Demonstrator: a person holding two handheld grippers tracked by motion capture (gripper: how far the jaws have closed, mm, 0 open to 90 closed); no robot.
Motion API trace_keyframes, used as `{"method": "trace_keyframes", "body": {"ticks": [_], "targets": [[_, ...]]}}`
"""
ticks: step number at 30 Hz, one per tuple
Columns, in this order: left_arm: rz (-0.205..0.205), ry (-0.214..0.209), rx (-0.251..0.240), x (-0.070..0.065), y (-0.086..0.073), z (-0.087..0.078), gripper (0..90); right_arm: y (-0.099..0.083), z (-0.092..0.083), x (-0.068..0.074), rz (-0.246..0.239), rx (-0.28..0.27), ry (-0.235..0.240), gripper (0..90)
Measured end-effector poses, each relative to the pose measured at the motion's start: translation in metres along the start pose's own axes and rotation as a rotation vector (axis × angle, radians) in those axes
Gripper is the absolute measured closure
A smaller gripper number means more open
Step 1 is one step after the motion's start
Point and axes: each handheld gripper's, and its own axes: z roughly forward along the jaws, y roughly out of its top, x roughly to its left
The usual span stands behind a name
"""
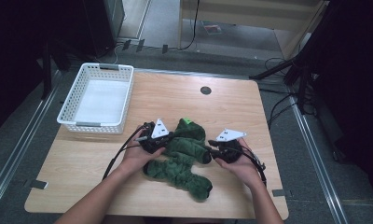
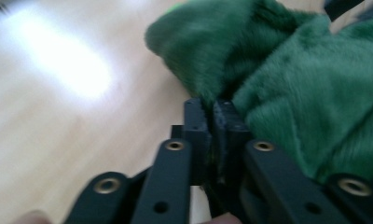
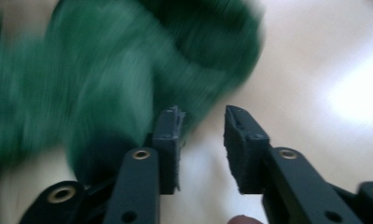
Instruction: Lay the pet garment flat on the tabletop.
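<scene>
Green and fuzzy, the plush toy [image 1: 182, 156] is lying in the middle of the wooden table [image 1: 82, 163] — right between both hands. The left gripper [image 2: 211, 109] is pinching its fur tight, while the right gripper [image 3: 203, 122] is sitting open just beside it — holding nothing
</scene>
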Motion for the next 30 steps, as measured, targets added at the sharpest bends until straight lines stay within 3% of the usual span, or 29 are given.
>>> {"method": "trace_keyframes", "body": {"ticks": [1, 2, 3, 4, 5, 6, 7, 8, 9, 10, 11, 13, 14, 15, 16, 17, 18, 19, 21, 22, 23, 24, 25, 27, 28, 29, 30], "targets": [[-0.029, -0.026, -0.003, 0.003, -0.003, 0.000, 82.0, 0.000, 0.000, 0.000, 0.000, 0.000, 0.000, 62.8], [-0.121, -0.059, -0.043, 0.011, -0.005, -0.002, 72.3, -0.004, -0.004, -0.001, 0.006, -0.002, 0.003, 58.2], [-0.189, -0.066, -0.069, 0.017, -0.005, -0.004, 66.9, -0.002, -0.007, -0.004, 0.030, -0.027, 0.014, 56.3], [-0.189, -0.066, -0.069, 0.017, -0.005, -0.004, 62.3, 0.002, -0.010, -0.006, 0.079, -0.069, 0.020, 55.6], [-0.277, -0.053, -0.102, 0.025, -0.002, -0.005, 62.3, 0.002, -0.010, -0.006, 0.079, -0.069, 0.020, 55.6], [-0.396, -0.025, -0.098, 0.036, 0.003, -0.002, 54.0, 0.016, -0.014, -0.014, 0.186, -0.159, -0.008, 52.5], [-0.396, -0.025, -0.098, 0.036, 0.003, -0.002, 50.9, 0.024, -0.012, -0.016, 0.223, -0.169, -0.034, 50.5], [-0.432, -0.012, -0.085, 0.040, 0.006, 0.001, 50.9, 0.024, -0.012, -0.016, 0.223, -0.169, -0.034, 50.5], [-0.442, -0.012, -0.071, 0.042, 0.008, 0.006, 49.5, 0.032, -0.008, -0.018, 0.242, -0.164, -0.065, 48.6], [-0.436, -0.015, -0.052, 0.042, 0.010, 0.010, 46.5, 0.043, 0.004, -0.018, 0.240, -0.156, -0.067, 46.4], [-0.416, -0.016, -0.017, 0.040, 0.012, 0.016, 46.5, 0.043, 0.004, -0.018, 0.240, -0.156, -0.067, 46.4], [-0.377, -0.014, 0.023, 0.034, 0.014, 0.024, 44.5, 0.052, 0.022, -0.017, 0.240, -0.113, -0.045, 45.6], [-0.325, 0.036, 0.055, 0.026, 0.016, 0.030, 46.2, 0.058, 0.040, -0.012, 0.211, -0.068, -0.066, 51.8], [-0.299, 0.050, 0.071, 0.023, 0.016, 0.033, 47.8, 0.058, 0.045, -0.010, 0.195, -0.062, -0.089, 59.9], [-0.299, 0.050, 0.071, 0.023, 0.016, 0.033, 51.5, 0.058, 0.045, -0.010, 0.195, -0.062, -0.089, 59.9], [-0.281, 0.057, 0.080, 0.020, 0.016, 0.034, 51.5, 0.059, 0.049, -0.007, 0.174, -0.056, -0.111, 68.5], [-0.238, 0.078, 0.090, 0.017, 0.016, 0.035, 59.9, 0.059, 0.051, -0.006, 0.164, -0.055, -0.122, 78.4], [-0.194, 0.085, 0.086, 0.015, 0.016, 0.034, 85.9, 0.058, 0.053, -0.006, 0.165, -0.055, -0.151, 86.7], [-0.116, 0.116, 0.046, 0.010, 0.020, 0.027, 88.9, 0.057, 0.050, -0.006, 0.171, -0.075, -0.164, 88.1], [-0.071, 0.136, -0.005, 0.007, 0.023, 0.020, 90.0, 0.055, 0.038, -0.006, 0.161, -0.146, -0.195, 89.1], [-0.071, 0.136, -0.005, 0.007, 0.023, 0.020, 90.0, 0.055, 0.038, -0.006, 0.161, -0.146, -0.195, 89.1], [-0.009, 0.149, -0.031, 0.004, 0.024, 0.013, 90.0, 0.051, 0.027, -0.005, 0.125, -0.199, -0.180, 89.1], [-0.009, 0.149, -0.031, 0.004, 0.024, 0.013, 90.0, 0.051, 0.027, -0.005, 0.125, -0.199, -0.180, 89.1], [0.021, 0.105, -0.028, 0.002, 0.020, 0.012, 90.0, 0.041, 0.017, -0.001, 0.049, -0.227, -0.147, 89.0], [0.025, 0.069, -0.010, 0.003, 0.018, 0.013, 89.9, 0.036, 0.015, 0.000, 0.030, -0.215, -0.143, 88.8], [0.006, -0.002, 0.009, 0.004, 0.014, 0.015, 88.6, 0.021, 0.016, 0.000, 0.017, -0.156, -0.134, 88.5], [0.000, -0.032, 0.025, 0.005, 0.012, 0.016, 88.6, 0.021, 0.016, 0.000, 0.017, -0.156, -0.134, 88.5]]}}
